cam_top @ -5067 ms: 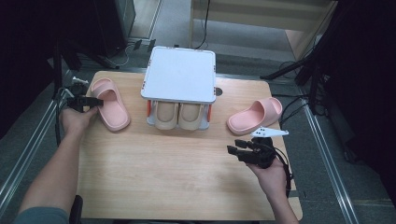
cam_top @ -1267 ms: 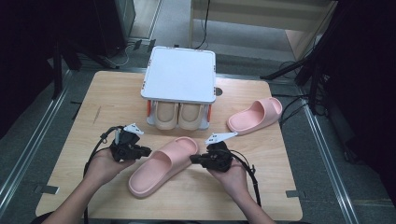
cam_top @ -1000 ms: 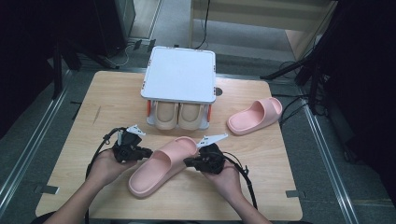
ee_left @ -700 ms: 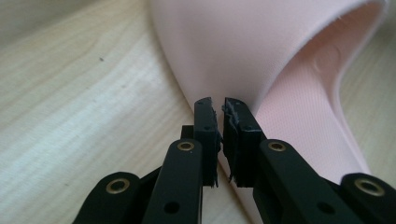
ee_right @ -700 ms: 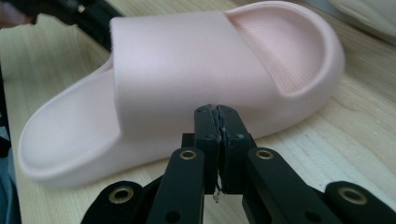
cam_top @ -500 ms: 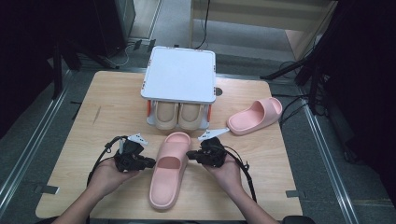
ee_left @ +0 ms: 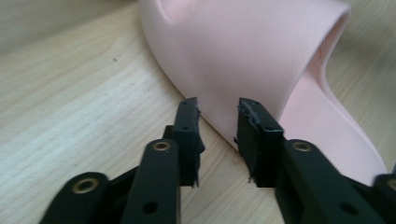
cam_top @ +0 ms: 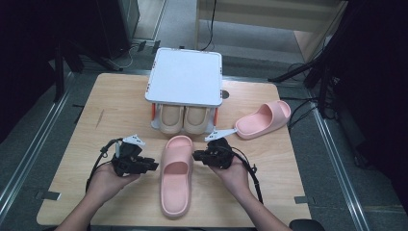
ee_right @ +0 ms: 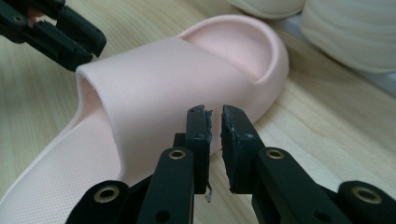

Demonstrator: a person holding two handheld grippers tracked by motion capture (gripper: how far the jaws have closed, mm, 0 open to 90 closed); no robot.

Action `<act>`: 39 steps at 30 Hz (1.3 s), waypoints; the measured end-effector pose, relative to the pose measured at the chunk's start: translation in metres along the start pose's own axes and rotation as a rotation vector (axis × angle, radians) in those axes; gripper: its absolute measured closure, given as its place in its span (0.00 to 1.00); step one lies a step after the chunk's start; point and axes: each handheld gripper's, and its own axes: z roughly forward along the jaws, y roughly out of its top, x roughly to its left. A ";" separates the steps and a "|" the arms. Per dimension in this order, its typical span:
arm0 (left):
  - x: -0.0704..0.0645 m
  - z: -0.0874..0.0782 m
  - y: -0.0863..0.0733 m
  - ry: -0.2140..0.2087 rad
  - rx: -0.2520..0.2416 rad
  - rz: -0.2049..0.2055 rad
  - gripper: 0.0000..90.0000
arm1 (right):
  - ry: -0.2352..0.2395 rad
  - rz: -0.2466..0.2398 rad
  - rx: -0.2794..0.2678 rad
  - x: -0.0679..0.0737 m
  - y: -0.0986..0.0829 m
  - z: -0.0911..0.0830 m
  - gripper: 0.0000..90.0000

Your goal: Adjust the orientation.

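Wooden table (cam_top: 115, 115) spans most of the high view. Upper centre: white shoe rack (cam_top: 185, 83) w/ a beige pair (cam_top: 183, 119) tucked under its top shelf, toes out toward the person — looks like the storage spot, so prob. the pink ones are headed there too.

Second pink slipper (cam_top: 263, 119) lies right of the rack, well apart from both tools, untouched.

Main pink slipper (cam_top: 175, 174) lies lower centre of the high view, flat on its sole, toe pointing up at the rack's open front. Lined up lengthwise w/ the rack, seemingly so it can be slid straight in.

Left gripper (cam_top: 153, 166) sits at the slipper's left edge, right gripper (cam_top: 196, 156) at its right edge, one per side — a squaring-up stance, steering from both flanks rather than lifting.

Left gripper view: jaws stand apart w/ a clear gap, tips against the strap's side wall, nothing pinched. Right gripper view: jaws nearly pressed together, thin slit left, tips by the strap's side; nothing seen betw. them.
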 end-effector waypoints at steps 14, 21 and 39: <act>0.009 -0.012 0.018 -0.005 -0.038 0.014 0.56 | -0.028 0.009 -0.111 -0.009 0.005 -0.046 0.55; 0.010 -0.008 0.026 -0.010 -0.032 0.027 0.56 | -0.091 0.027 -0.103 -0.019 0.005 -0.073 0.53; 0.011 -0.007 0.030 -0.012 -0.032 0.027 0.56 | -0.262 0.215 -0.158 -0.103 -0.015 -0.118 0.36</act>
